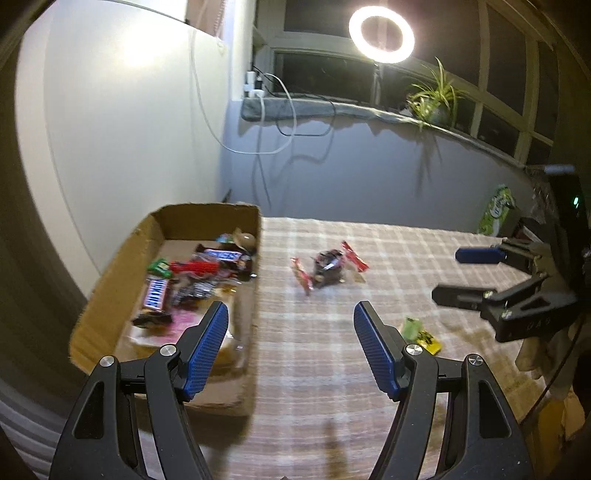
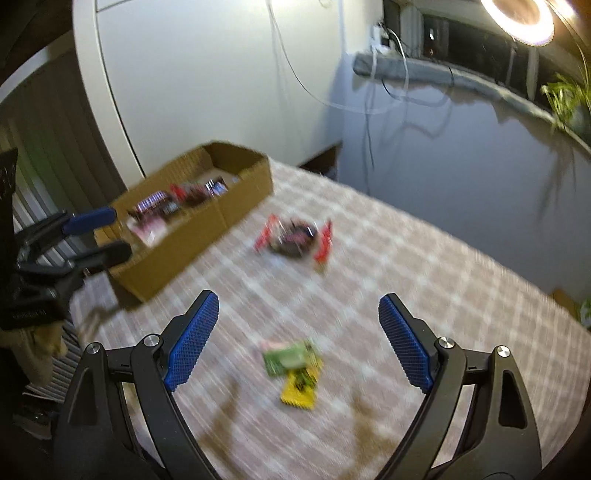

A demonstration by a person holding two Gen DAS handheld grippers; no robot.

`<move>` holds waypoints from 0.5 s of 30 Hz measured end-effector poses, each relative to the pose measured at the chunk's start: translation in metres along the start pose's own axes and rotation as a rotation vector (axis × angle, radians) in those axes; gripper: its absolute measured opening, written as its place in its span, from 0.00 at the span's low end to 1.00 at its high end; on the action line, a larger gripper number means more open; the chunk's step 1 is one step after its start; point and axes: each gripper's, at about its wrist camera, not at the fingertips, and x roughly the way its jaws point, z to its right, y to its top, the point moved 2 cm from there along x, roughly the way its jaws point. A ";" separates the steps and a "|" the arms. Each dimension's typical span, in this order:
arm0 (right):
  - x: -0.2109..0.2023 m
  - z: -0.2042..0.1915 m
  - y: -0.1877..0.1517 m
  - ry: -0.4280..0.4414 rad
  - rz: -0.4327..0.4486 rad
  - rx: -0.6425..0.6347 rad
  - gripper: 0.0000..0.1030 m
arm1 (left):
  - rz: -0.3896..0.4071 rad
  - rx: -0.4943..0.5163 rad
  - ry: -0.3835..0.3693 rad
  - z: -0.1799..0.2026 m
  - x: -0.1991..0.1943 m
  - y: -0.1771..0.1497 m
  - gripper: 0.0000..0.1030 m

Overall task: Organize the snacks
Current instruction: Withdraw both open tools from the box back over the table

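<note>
Our right gripper point(image 2: 297, 332), jaws apart and empty, hangs just short of the green-and-yellow packets point(image 2: 293, 373), nearer than our left gripper point(image 1: 290, 350), also spread.

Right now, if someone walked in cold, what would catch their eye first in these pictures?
Probably the glowing ring light up by the dark window. Next, the cardboard box full of candy bars at the left edge of the checked tablecloth. Then the loose snacks still out on the cloth: a red and dark wrapper pile mid-table and a green and yellow packet nearer.
</note>
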 end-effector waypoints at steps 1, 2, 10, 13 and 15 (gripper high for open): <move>0.001 0.004 -0.006 0.001 -0.011 0.007 0.88 | -0.005 0.005 -0.007 0.003 0.001 -0.001 0.68; 0.002 0.006 -0.011 0.003 -0.021 0.012 0.88 | -0.013 0.013 -0.015 0.007 0.004 -0.002 0.68; 0.027 0.007 -0.049 0.035 -0.132 0.016 0.61 | -0.079 0.054 -0.107 0.038 0.023 -0.007 0.44; 0.036 0.008 -0.056 0.039 -0.151 0.025 0.53 | -0.103 0.073 -0.132 0.050 0.031 -0.010 0.38; 0.041 0.009 -0.057 0.045 -0.158 0.030 0.48 | -0.118 0.082 -0.145 0.056 0.036 -0.010 0.36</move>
